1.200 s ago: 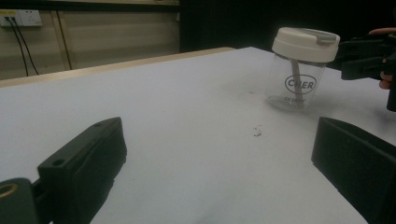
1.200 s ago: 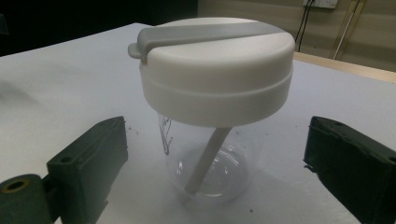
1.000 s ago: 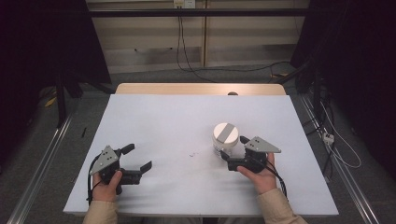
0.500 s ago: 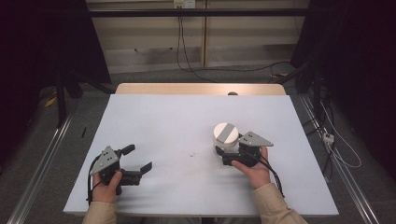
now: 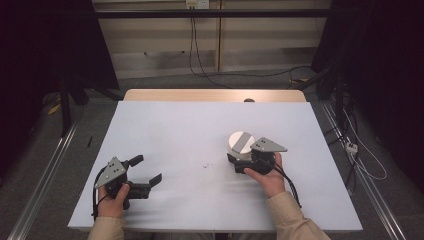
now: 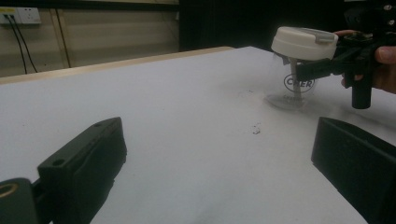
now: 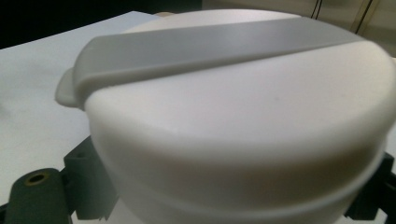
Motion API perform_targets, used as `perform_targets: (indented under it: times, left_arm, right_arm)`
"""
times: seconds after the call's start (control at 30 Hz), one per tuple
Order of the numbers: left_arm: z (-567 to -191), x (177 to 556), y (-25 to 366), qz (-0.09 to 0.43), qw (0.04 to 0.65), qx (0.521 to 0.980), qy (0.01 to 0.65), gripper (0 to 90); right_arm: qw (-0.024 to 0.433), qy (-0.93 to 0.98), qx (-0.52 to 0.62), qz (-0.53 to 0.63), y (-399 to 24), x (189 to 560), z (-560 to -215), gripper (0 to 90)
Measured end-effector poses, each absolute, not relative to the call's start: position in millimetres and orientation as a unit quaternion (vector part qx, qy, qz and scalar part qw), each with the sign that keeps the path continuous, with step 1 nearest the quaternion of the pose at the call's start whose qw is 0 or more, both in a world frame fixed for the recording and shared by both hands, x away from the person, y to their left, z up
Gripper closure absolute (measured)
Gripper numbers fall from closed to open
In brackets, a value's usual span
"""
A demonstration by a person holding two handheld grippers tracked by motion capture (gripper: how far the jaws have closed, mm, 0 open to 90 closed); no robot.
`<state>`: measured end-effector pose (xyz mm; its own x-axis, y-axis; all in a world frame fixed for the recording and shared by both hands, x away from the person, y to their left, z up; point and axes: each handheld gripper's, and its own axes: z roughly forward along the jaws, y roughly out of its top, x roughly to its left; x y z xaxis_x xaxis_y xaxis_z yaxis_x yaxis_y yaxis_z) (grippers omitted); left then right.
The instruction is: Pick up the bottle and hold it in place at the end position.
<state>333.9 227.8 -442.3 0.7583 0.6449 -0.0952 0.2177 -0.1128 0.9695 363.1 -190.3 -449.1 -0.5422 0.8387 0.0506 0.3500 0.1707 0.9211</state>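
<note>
Resting on the white table (image 5: 190,125) just right of centre in the high view, a clear cup (image 6: 293,88) with a white lid (image 5: 241,140) stands upright, and the right gripper (image 5: 239,164) has closed in on it from the lower right. In the left gripper view, at the upper right of the frame, its black jaws reach around the transparent wall just under the lid, one jaw crossing in front of the printed lettering; they look drawn in against the cup, though whether they press it firmly or merely bracket it I cannot tell for sure. The cup's base appears to sit on the table, so it probably has not been lifted. The right gripper view looks down along the jaws at the lid from very near, its grey strap (image 7: 210,44) running across the top to a small tab at the left edge; the low grip below the lid's rim seems chosen so the wider lid keeps the cup from slipping downward. At the lower left of the high view the left gripper (image 5: 147,170) lies low near the table's near edge, well apart from the cup, jaws spread wide and holding nothing, apparently parked out of the way. A small dark speck (image 5: 205,165) marks the table between the two grippers.
</note>
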Motion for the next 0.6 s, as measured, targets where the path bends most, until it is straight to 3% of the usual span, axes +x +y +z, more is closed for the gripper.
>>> perform_targets:
  times: [0.6]
  left_arm:
    - [-442.0, 337.0, 225.8, 0.181, 0.598, 0.722, 0.298, 2.9]
  right_arm:
    - [0.252, 0.726, 0.407, 0.494, -192.4, 364.7, -450.6, 18.2]
